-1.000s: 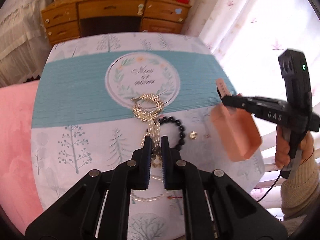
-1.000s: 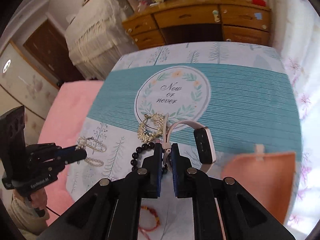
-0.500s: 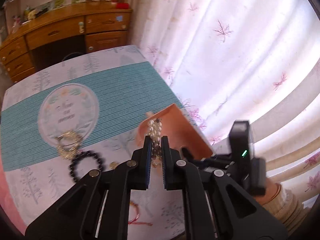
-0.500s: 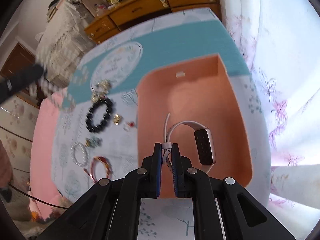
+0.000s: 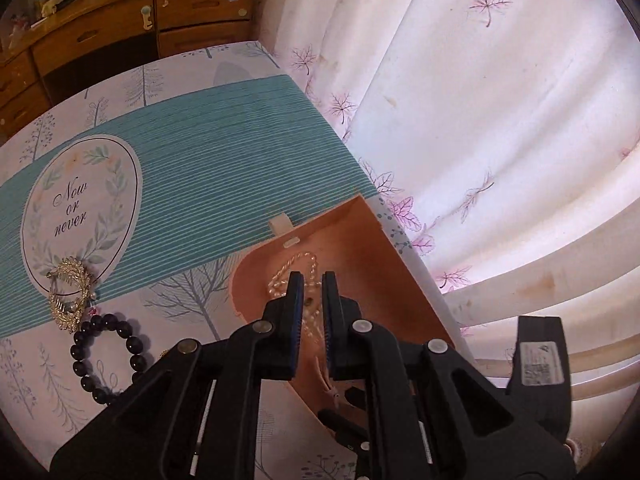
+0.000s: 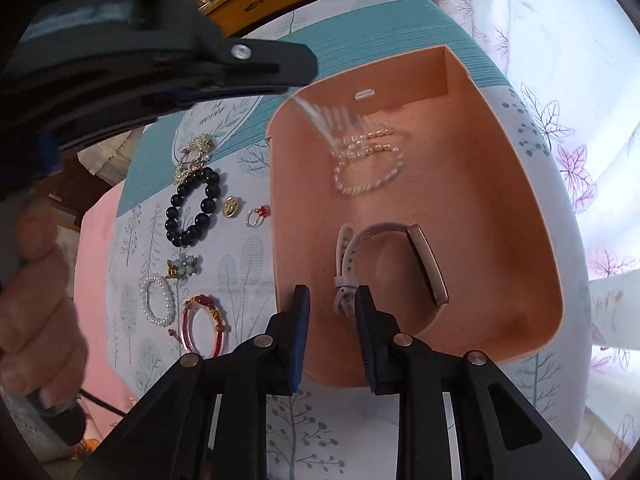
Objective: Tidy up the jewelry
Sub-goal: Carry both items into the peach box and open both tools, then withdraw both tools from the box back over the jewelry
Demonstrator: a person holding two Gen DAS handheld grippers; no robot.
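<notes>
A peach box (image 6: 500,200) sits at the table's right edge by the curtain; it also shows in the left wrist view (image 5: 360,240). My left gripper (image 5: 307,280) hangs over the box, jaws slightly apart, and a pearl necklace (image 6: 368,160) is dropping from it into the box. The necklace also shows in the left wrist view (image 5: 292,268). My right gripper (image 6: 330,300) is open just above the box's near side. A white smart band (image 6: 400,264) lies in the box in front of it.
On the tablecloth left of the box lie a black bead bracelet (image 6: 194,208), a gold brooch (image 6: 196,152), a small gold charm (image 6: 231,206), a red-stone ring (image 6: 258,214), a blue flower clip (image 6: 182,268), a pearl bracelet (image 6: 156,300) and a red bangle (image 6: 204,324).
Both grippers moved over the peach box. The right gripper opened and dropped the smart band in. The left jaws parted and the pearl necklace is falling into the box.
</notes>
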